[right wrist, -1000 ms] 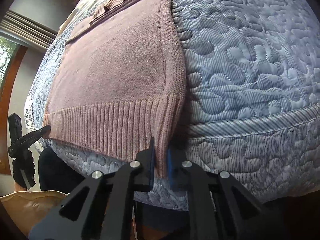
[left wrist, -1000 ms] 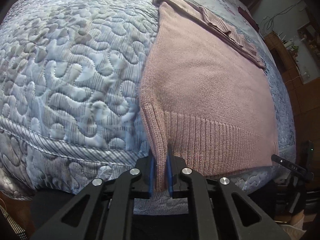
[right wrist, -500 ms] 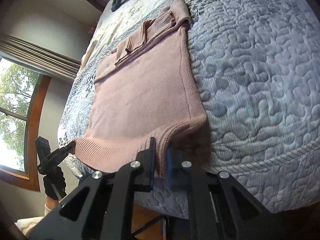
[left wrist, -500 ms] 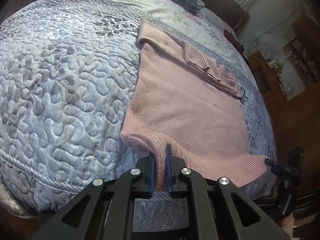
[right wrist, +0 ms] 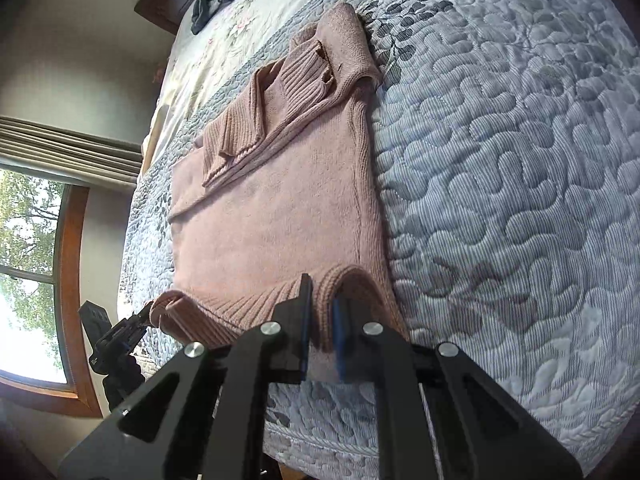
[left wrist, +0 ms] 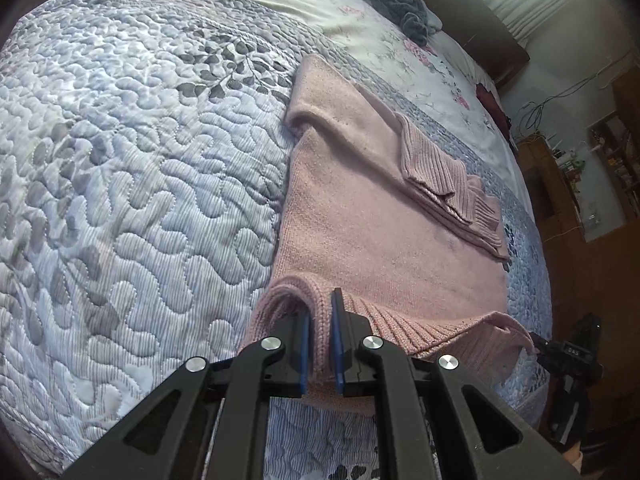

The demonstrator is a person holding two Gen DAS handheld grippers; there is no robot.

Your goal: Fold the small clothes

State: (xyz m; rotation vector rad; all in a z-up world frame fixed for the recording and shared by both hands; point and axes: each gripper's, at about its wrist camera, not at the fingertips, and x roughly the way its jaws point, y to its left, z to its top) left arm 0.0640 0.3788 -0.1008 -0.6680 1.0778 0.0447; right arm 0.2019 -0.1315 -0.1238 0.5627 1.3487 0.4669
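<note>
On quilted bedspread (left wrist: 120, 200): pink sweater (left wrist: 380, 232) flat, sleeves folded across top. Left gripper (left wrist: 319, 320) and right gripper (right wrist: 320, 308) each clenched on a ribbed hem corner, lifted.

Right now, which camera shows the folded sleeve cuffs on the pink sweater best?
The left wrist view: the ribbed sleeve cuffs lie unobstructed across the pink sweater, layers visible. The right wrist view shows them too, but farther away and more distorted.
</note>
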